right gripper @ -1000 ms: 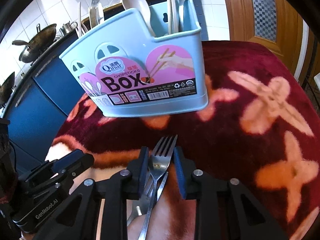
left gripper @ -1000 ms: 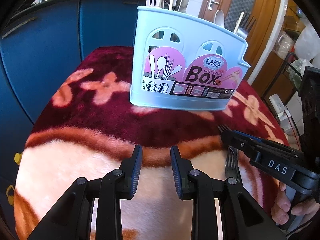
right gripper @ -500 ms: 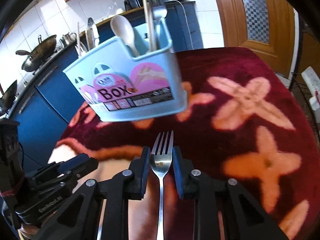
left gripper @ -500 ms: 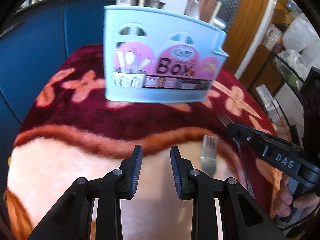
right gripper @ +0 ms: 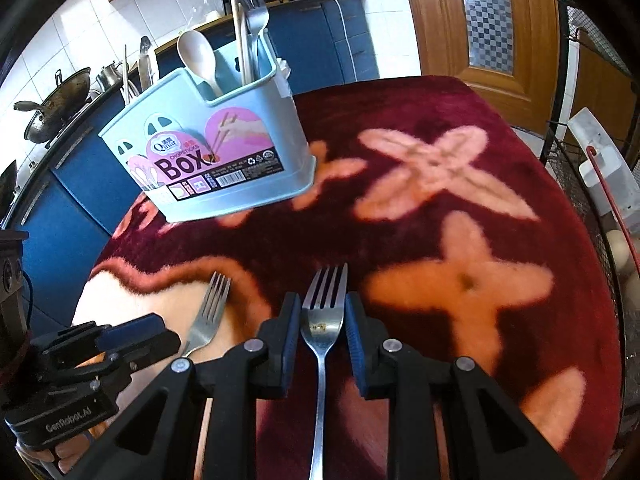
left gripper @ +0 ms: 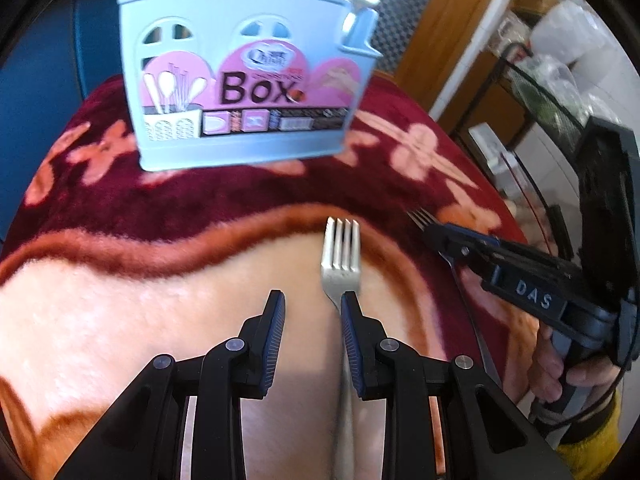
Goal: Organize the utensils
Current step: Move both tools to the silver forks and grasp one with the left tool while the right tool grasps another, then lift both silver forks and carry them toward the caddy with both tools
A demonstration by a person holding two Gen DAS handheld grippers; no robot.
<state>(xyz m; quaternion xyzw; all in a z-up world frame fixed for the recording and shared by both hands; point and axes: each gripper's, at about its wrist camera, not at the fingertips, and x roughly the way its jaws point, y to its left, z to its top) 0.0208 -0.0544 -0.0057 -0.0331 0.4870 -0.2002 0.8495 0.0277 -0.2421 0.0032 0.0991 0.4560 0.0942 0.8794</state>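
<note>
Since a second earlier our right gripper (right gripper: pixel 323 322) had lifted one fork (right gripper: pixel 323 316) off its twin, jaws clamped on its neck. The blue utensil box (right gripper: pixel 208 152) stood on the red blanket (right gripper: pixel 440 240). Our left gripper (left gripper: pixel 312 320), jaws apart and empty, hovered beside the lying fork (left gripper: pixel 341 254).

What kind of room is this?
Most likely a home kitchen: a dark metal wok sits on a counter above blue cabinets, by white wall tiles, and a light blue plastic utensil box holds cutlery.
</note>
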